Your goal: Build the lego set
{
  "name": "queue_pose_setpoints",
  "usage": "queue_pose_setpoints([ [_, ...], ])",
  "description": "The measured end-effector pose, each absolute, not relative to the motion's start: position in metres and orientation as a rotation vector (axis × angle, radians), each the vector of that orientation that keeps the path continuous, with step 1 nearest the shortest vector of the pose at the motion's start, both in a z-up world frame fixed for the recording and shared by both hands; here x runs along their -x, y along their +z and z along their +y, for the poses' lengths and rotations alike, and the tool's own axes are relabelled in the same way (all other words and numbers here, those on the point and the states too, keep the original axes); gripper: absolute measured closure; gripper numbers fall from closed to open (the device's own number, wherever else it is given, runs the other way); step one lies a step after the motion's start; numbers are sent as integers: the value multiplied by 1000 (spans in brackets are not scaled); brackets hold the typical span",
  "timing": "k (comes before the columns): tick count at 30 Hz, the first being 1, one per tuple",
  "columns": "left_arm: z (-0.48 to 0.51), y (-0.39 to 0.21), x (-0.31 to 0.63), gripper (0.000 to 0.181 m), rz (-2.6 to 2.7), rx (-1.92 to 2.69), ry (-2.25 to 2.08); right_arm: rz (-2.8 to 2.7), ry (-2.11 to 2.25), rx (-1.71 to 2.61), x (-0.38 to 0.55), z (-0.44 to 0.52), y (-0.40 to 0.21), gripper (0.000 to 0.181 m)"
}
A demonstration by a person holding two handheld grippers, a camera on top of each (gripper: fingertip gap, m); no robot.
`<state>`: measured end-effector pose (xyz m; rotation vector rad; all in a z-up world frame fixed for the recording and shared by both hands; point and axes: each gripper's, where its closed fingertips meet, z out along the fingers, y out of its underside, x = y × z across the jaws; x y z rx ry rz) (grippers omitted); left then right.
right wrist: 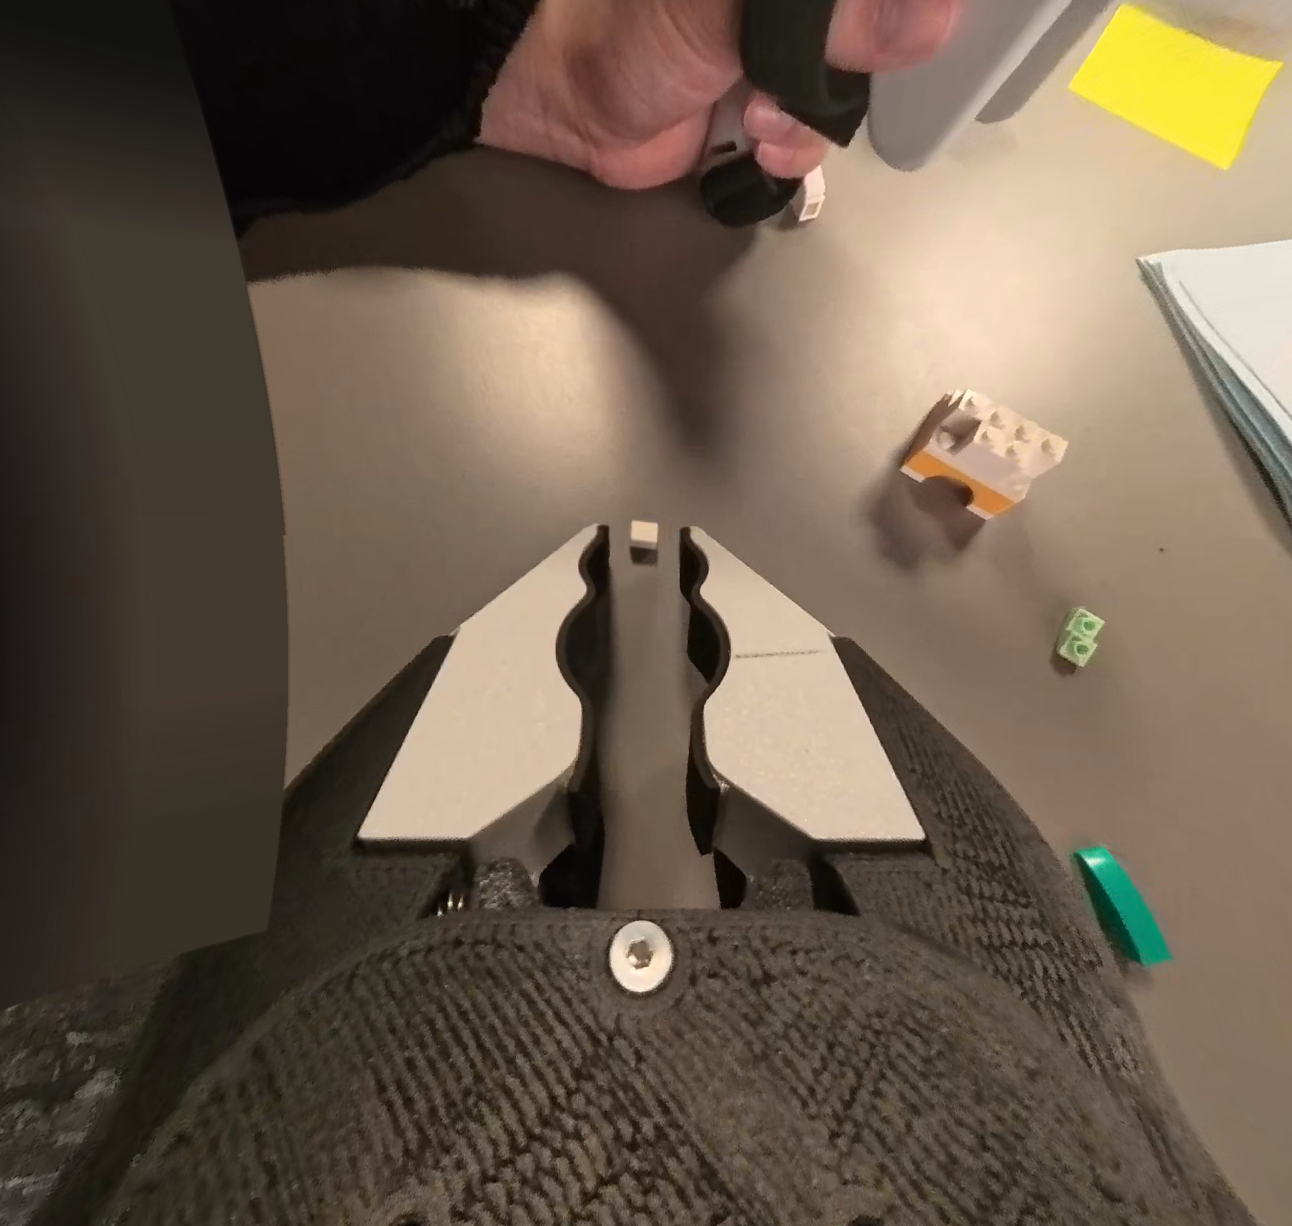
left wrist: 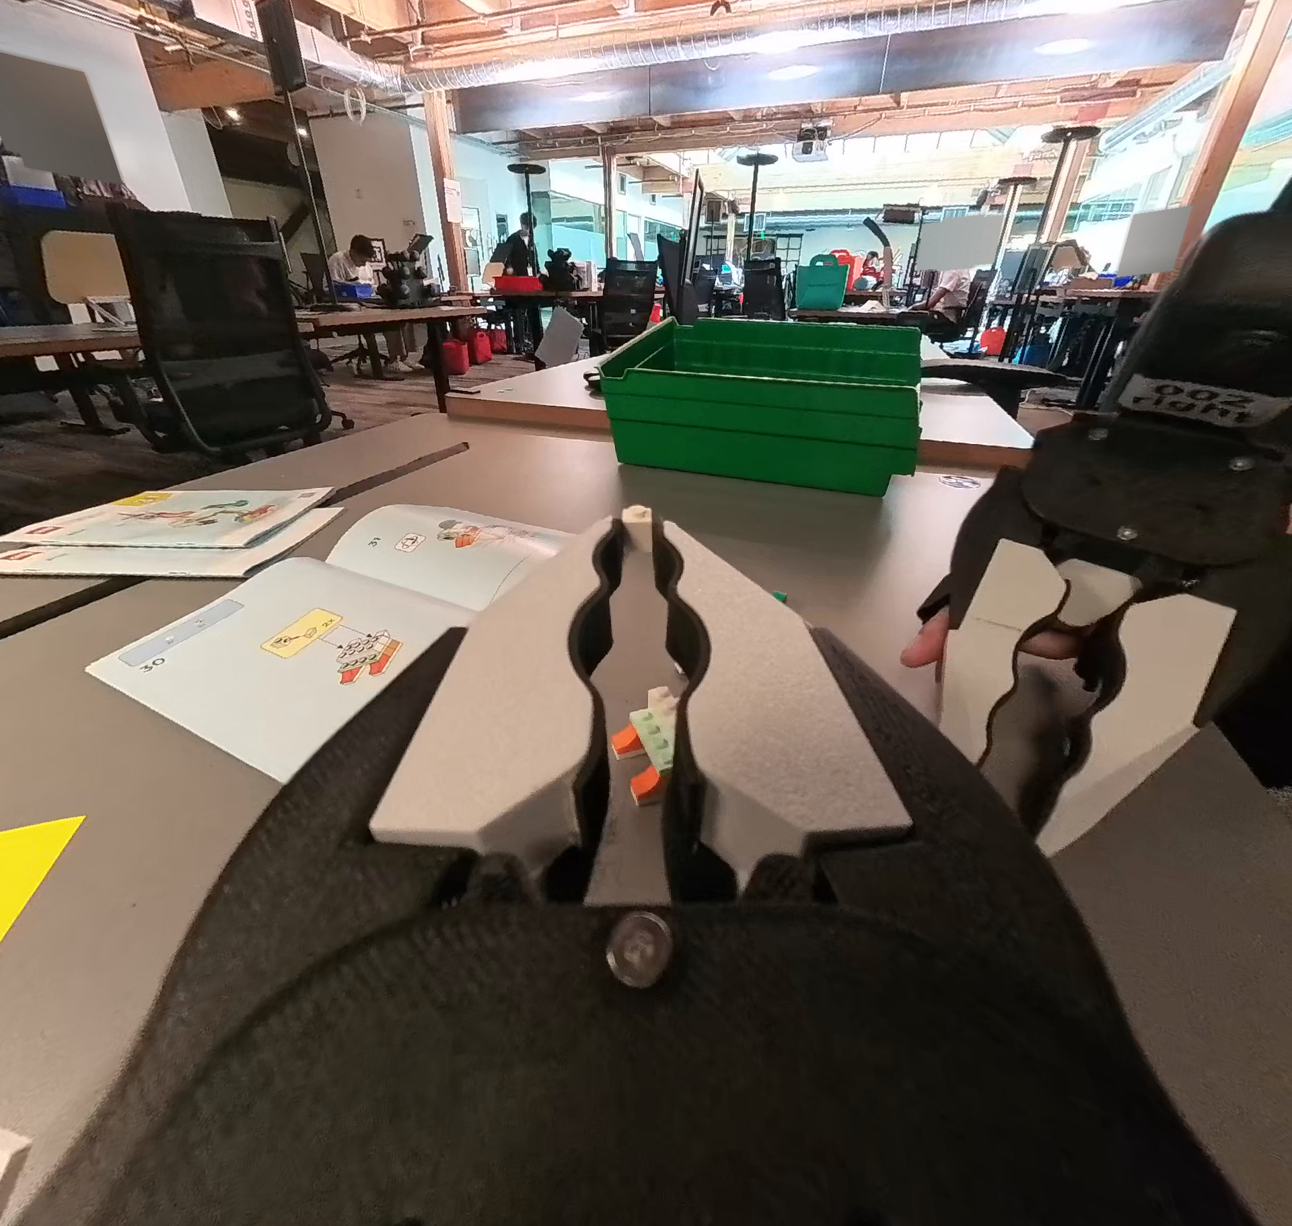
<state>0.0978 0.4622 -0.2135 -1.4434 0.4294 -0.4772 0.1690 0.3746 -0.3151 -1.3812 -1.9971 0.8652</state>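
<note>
- The left gripper (left wrist: 640,528) pinches a small white brick (left wrist: 637,520) between its fingertips; the brick stands upright and pokes just above the tips.
- Below that gripper, seen through the gap between its fingers, a small build of pale green, white and orange bricks (left wrist: 650,745) lies on the grey table (left wrist: 489,472).
- The right gripper (right wrist: 643,542) points down at the table with its fingers slightly spread; a tiny white piece (right wrist: 643,537) sits between the tips, touching neither.
- To the right of the right gripper, apart from it, stands a white and orange block (right wrist: 986,455); nearer, a small pale green brick (right wrist: 1081,637) and a dark green curved piece (right wrist: 1122,904) lie on the table.
- An open instruction booklet (left wrist: 280,661) lies left of the left gripper, with more booklets (left wrist: 168,528) beyond it; both carry printed step numbers and pictures.
- A stack of green bins (left wrist: 762,402) stands beyond the left gripper.
- The right gripper carries a printed label on its body.
- A yellow sticky note (right wrist: 1174,84) lies far beyond the right gripper's tips.
</note>
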Motion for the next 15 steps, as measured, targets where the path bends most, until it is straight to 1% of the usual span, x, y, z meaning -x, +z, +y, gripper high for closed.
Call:
queue_pose_setpoints([
  [5, 462, -214, -97, 175, 428, 1446, -481, -2028, 851, 1418, -167, 375, -321, 169],
  [8, 462, -214, -98, 175, 431, 1450, -484, -2023, 857, 1428, -165, 375, -323, 176],
  [11, 459, -215, -105, 175, 475, 1451, -520, -2019, 851, 1405, -163, 376, -320, 176],
  [13, 453, -221, -120, 175, 575, 1464, -595, -1926, 878, 1352, -158, 382, -300, 176],
  [15, 440, -226, -140, 175, 715, 1457, -690, -1767, 910, 1271, -154, 393, -266, 176],
])
